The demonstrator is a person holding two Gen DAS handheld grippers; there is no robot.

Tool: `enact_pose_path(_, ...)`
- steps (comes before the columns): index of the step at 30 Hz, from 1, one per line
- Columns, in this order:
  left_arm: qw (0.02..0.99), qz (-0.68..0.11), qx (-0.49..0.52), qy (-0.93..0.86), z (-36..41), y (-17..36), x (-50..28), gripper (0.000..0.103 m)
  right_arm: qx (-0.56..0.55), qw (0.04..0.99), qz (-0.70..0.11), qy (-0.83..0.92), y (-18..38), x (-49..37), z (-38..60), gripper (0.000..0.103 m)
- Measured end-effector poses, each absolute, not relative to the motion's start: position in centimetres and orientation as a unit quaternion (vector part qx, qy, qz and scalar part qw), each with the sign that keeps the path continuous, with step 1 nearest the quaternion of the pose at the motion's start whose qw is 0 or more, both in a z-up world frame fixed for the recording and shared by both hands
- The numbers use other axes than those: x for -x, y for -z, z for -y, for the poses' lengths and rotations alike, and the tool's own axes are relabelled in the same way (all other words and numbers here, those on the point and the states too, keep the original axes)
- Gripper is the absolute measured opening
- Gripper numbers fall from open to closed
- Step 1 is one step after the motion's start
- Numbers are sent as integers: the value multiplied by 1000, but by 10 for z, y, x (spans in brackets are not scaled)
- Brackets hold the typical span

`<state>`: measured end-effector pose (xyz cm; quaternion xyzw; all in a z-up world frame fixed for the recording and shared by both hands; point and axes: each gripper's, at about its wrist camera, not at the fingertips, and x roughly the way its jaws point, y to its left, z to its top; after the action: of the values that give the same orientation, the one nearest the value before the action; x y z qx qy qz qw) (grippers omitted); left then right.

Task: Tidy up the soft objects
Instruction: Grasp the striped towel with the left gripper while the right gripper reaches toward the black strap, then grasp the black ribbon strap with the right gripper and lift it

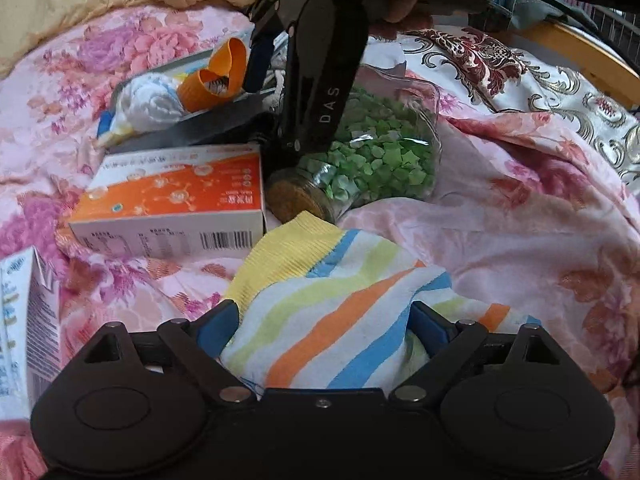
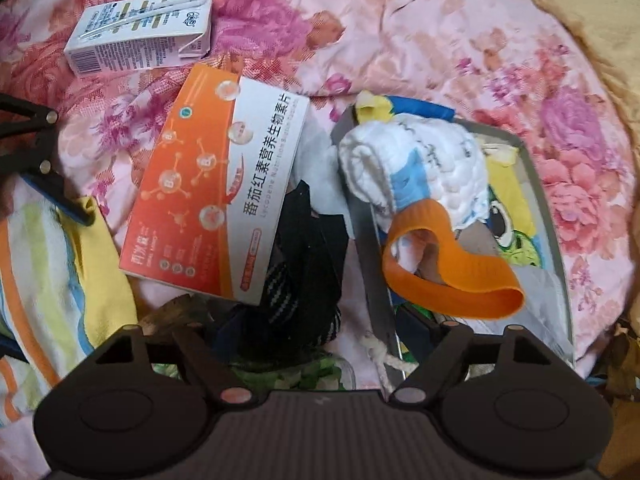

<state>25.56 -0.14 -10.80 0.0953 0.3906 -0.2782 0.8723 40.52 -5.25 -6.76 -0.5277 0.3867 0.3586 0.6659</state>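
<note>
On the floral bedspread (image 1: 520, 248), going left to right in the left wrist view, a white carton (image 1: 24, 320) is lying at the edge, then an orange and white box (image 1: 168, 208) is resting flat beside a corked jar of green paper stars (image 1: 372, 156). Behind the box, a metal tray (image 2: 536, 184) is carrying a rolled white cloth (image 2: 424, 168) and an orange band (image 2: 452, 268). The striped sock (image 1: 332, 320) is lying in front of the box and jar, bunching between the blue pads of the left claw (image 1: 324, 328), whose jaws are standing wide around it. The right claw (image 2: 312, 332) is hanging open, jaws wide, over a dark striped sock (image 2: 304, 276) lying between box and tray, not visibly pressing it.
</note>
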Motion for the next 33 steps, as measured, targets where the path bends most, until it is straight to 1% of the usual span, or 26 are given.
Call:
enact_pose_path(3,870,-390,-92,287,1,110,-254,96,535,661,-389,-354,75,-410,49,83)
enact_pose_path(5,870,-389,-93,288,2,110,-253,96,544,657,-388,-348,80,-413,48,77)
enact_pose_path(9,869,-391,-91,288,2,110,-254,96,541,656,-394,-349,83,-420,45,76)
enact_pose_path(10,869,-391,-92,288,2,110,-253,96,543,656,-392,-349,84,-420,45,74)
enact_pose_path(13,869,-392,-90,289,2,110,-254,96,553,658,-380,-342,85,-421,43,64)
enact_pose_path(17,869,-392,-90,288,2,110,-255,95,559,659,-375,-336,85,-417,43,62)
enact_pose_path(27,868,-393,-90,289,2,109,-254,94,567,666,-345,-341,72,-392,46,61)
enact_pose_path(30,868,-394,-87,290,0,109,-255,92,563,664,-345,-352,68,-387,46,54)
enact_pose_path(33,867,-395,-86,291,0,109,-255,90,567,660,-340,-357,68,-384,46,53)
